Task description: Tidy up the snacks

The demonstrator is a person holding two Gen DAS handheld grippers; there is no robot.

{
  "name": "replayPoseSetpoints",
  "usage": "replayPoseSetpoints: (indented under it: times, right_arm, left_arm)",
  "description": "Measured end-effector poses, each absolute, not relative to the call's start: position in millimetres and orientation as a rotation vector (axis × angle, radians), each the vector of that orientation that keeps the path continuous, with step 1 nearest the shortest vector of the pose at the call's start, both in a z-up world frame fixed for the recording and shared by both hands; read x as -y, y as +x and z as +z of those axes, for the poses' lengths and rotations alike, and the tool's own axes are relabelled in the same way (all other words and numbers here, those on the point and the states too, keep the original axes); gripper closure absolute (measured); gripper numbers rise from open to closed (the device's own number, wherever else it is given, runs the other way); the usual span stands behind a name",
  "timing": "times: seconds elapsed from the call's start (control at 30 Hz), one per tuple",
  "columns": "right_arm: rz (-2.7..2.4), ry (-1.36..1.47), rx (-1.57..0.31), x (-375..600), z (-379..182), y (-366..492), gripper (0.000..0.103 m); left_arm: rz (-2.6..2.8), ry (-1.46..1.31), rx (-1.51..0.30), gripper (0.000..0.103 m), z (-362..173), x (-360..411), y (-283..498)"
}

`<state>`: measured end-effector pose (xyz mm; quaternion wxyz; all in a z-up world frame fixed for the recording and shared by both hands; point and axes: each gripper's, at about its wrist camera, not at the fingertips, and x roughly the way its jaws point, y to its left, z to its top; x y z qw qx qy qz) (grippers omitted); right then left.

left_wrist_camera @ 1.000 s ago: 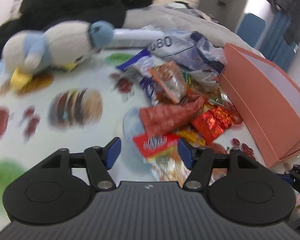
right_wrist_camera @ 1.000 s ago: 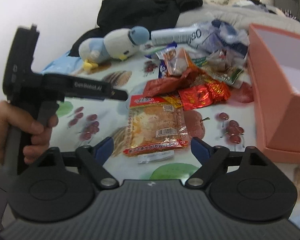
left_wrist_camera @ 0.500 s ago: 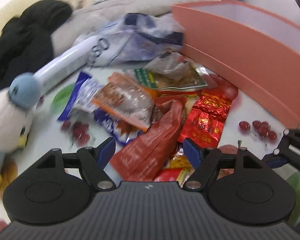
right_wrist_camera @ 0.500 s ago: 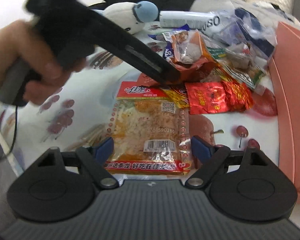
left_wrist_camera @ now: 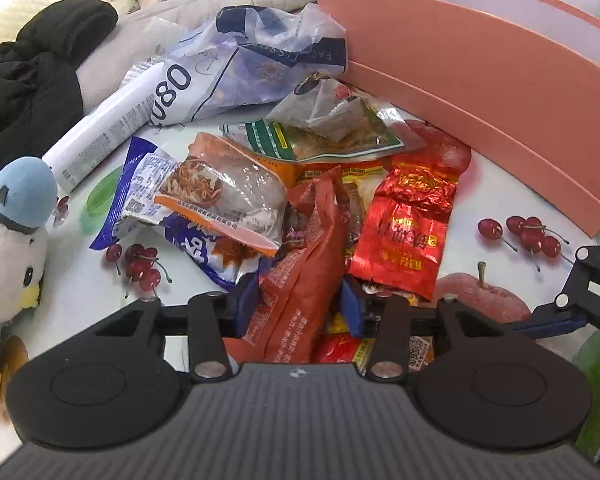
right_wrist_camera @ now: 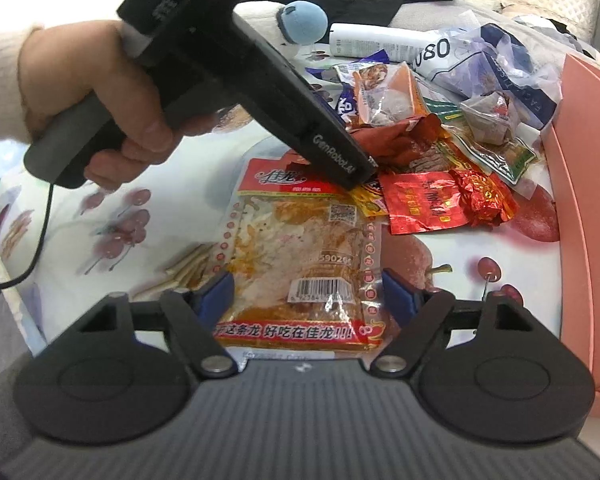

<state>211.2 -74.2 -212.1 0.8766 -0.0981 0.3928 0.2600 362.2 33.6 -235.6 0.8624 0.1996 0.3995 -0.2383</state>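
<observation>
A heap of snack packets lies on a fruit-print tablecloth [left_wrist_camera: 80, 292]. My left gripper [left_wrist_camera: 299, 302] points down into the heap with its jaws closing. A creased orange-red packet [left_wrist_camera: 300, 272] stands between its blue pads [left_wrist_camera: 248, 300], which sit at the packet's sides. My right gripper [right_wrist_camera: 307, 292] hovers low over a large flat packet with a red header [right_wrist_camera: 300, 248]. Its jaws are closing slightly, with one pad on each side of that packet. In the right wrist view the left gripper's tip [right_wrist_camera: 360, 172] rests on the heap, held by a person's hand [right_wrist_camera: 92, 100].
A pink open box [left_wrist_camera: 480, 80] stands to the right of the heap. A red foil packet [left_wrist_camera: 404, 232], a clear plastic bag [left_wrist_camera: 260, 60] and a white tube [left_wrist_camera: 112, 128] lie around it. A plush penguin [left_wrist_camera: 12, 232] sits at the left, dark clothing [left_wrist_camera: 28, 72] behind it.
The left gripper swung from beside the plush penguin to the snack heap, rolled, and narrowed its jaws around the orange-red packet. The right gripper sank closer to the large flat packet.
</observation>
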Motion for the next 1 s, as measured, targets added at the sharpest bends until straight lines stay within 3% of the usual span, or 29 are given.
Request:
replayPoseSetpoints:
  times: [0.17, 0.3, 0.43, 1.0]
  right_arm:
    - [0.567, -0.218, -0.821, 74, -211, 207, 0.027]
    - [0.564, -0.228, -0.822, 74, -210, 201, 0.032]
    - [0.570, -0.239, -0.826, 75, -208, 196, 0.034]
    - [0.552, -0.294, -0.848, 94, -198, 172, 0.040]
  left_arm:
    - [-0.455, 0.363, -0.849, 0.056, -233, -42, 349]
    - [-0.371, 0.286, -0.867, 0.067, -227, -61, 330]
    - [-0.259, 0.174, -0.891, 0.072, -220, -84, 305]
    - [-0.050, -0.125, -0.908, 0.073, -209, -97, 210]
